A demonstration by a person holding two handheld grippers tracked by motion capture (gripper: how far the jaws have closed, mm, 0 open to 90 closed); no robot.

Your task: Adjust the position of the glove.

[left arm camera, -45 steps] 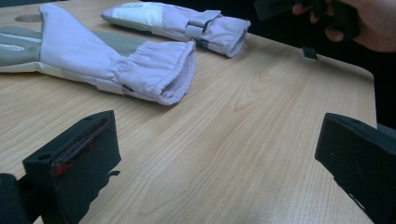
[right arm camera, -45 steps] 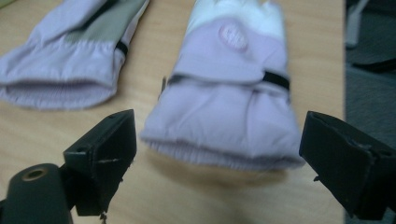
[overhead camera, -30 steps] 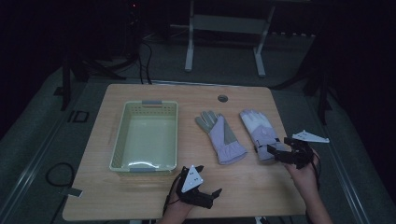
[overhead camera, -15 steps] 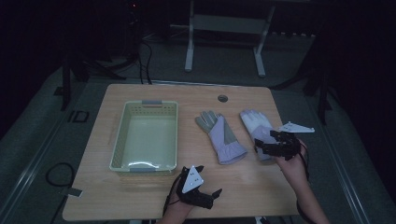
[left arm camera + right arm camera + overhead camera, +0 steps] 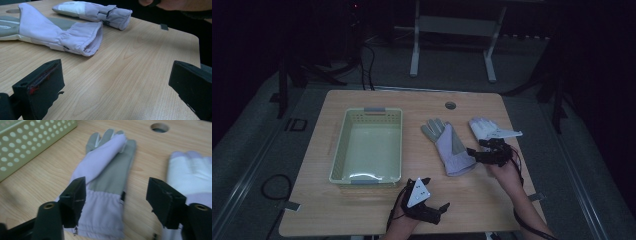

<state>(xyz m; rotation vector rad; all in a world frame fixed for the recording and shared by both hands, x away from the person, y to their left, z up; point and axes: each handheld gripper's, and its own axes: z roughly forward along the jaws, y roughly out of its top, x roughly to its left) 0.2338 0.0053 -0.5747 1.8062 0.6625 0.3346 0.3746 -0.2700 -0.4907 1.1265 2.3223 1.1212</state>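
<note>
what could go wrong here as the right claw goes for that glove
The right claw has just been closing, its jaws standing over the cuff of the left glove with nothing pinched yet. It may catch only the top layer of loose fabric, so the glove slips out on lifting. The right glove lies close beside one jaw and could get snagged or dragged along. The basket is some way off, so a weak pinch could drop the glove on the way.

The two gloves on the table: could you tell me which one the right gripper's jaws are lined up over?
The glove with the grey palm, nearer the basket; its cuff lies between the right gripper's open jaws, while the whiter glove sits off to one side.
</note>
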